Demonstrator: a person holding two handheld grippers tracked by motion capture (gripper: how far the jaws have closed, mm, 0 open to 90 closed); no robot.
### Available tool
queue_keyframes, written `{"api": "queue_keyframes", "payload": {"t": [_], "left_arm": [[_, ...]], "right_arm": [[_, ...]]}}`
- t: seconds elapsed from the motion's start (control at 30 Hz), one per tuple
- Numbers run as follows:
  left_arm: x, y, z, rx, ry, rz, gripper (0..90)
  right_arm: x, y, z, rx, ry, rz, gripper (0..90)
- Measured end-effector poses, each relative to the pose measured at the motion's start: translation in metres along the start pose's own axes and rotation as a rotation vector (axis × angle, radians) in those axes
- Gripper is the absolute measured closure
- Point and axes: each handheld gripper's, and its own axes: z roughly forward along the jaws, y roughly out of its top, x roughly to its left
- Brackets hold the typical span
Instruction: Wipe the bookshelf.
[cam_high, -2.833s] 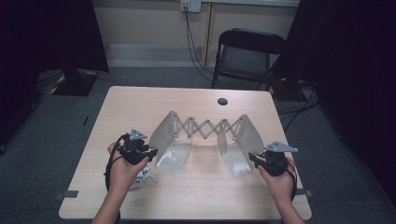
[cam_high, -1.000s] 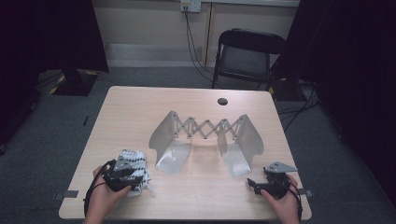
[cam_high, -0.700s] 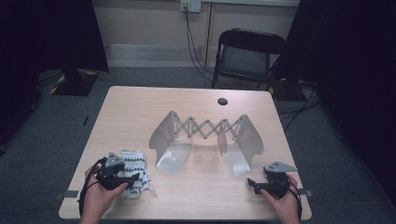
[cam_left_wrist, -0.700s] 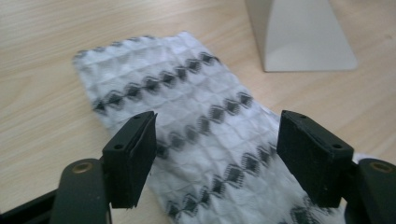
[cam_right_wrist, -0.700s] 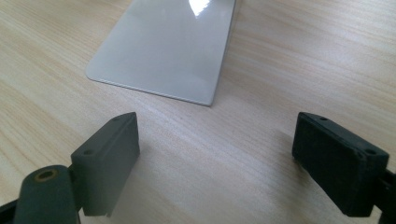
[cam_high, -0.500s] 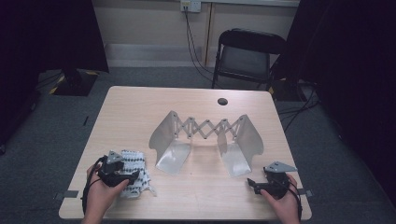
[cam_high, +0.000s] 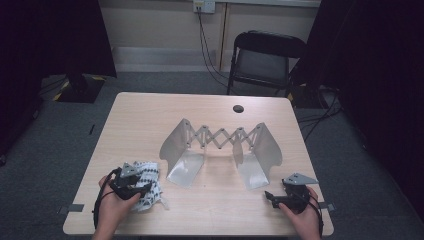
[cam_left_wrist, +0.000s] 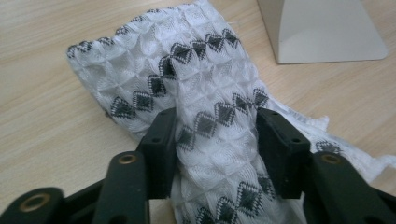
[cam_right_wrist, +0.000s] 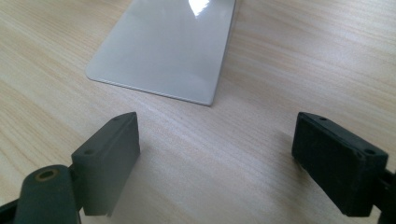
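Note:
A white cloth with black diamond patterns (cam_high: 151, 172) lies crumpled at the table's front left. My left gripper (cam_high: 144, 189) sits over it. In the left gripper view the jaws have just been closing, and the left gripper (cam_left_wrist: 215, 126) is now shut on a bunched fold of the cloth (cam_left_wrist: 205, 79), with both pads pressed into the fabric. At the front right my right gripper (cam_high: 267, 196) rests low over bare wood. Its jaws stand wide apart in the right gripper view, and the right gripper (cam_right_wrist: 215, 135) has nothing between them.
A metal expanding rack (cam_high: 220, 137) with two curved grey plates stands mid-table. Its left plate (cam_left_wrist: 322, 28) lies just beyond the cloth, and its right plate (cam_right_wrist: 168, 51) just ahead of my right gripper. A black grommet (cam_high: 238, 108) marks the far side, and a chair (cam_high: 265, 55) stands behind.
Both hands have drawn back from the rack toward the near edge. In the last second the left hand shifted slightly over the cloth, while the right hand stayed put.

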Motion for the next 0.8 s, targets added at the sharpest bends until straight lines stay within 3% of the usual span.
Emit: {"api": "queue_keyframes", "payload": {"t": [0.13,0.3,0.8], "left_arm": [[0.0007,0.0014,0.0008,0.002,-0.027,0.028,60.5],[-0.0031,0.003,0.0028,-0.005,-0.032,0.026,66.7],[-0.0042,0.0066,0.0017,-0.003,-0.033,-0.003,71.1]], "right_arm": [[0.0,0.0,0.0,0.0,0.0,0.0,14.3],[0.0002,0.0,0.0,0.0,-0.001,0.001,14.4],[0.0002,0.0,0.0,0.0,-0.001,0.001,14.4]]}}
